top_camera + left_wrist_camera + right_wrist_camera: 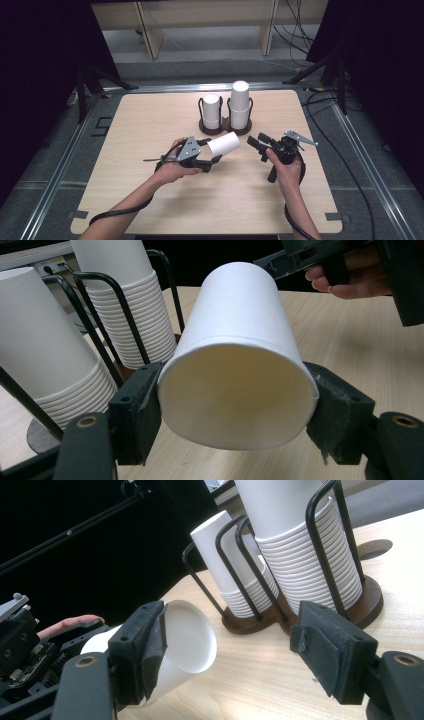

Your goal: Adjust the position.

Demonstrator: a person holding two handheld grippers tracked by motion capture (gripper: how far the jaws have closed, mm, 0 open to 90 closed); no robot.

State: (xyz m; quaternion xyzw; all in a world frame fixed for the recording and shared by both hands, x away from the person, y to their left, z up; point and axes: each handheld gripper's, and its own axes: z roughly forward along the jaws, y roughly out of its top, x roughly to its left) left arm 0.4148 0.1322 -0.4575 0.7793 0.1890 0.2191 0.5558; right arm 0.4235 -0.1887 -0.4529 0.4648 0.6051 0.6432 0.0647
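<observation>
Left gripper (pixel 216 159) jaws clamped on a single white paper cup (pixel 240 360) near its open rim, one pad each side; cup lies on its side in the air just above the surface (pixel 150 130), closed base pointing away toward the cup holder (pixel 225 127). Right gripper (pixel 254 142) jaws spread, nothing between them, aimed at the cup's base end from just beside it. Behind both: wire-frame holder on a dark wooden base with two stacks of upside-down paper cups, the right stack (pixel 239 102) taller than the left stack (pixel 211 111). Handling call: cup is very light, thin-walled, crushes easily, and the rim already looks slightly ovalled under the pads. Best hold is at the rolled rim or the base, where it's stiffest; go light on mid-wall. Smooth paper may slip on a loose pinch. Hard to tell: exact pad contact on the far side of the cup, the holder's base behind the stacks, and the cup count in each stack.
</observation>
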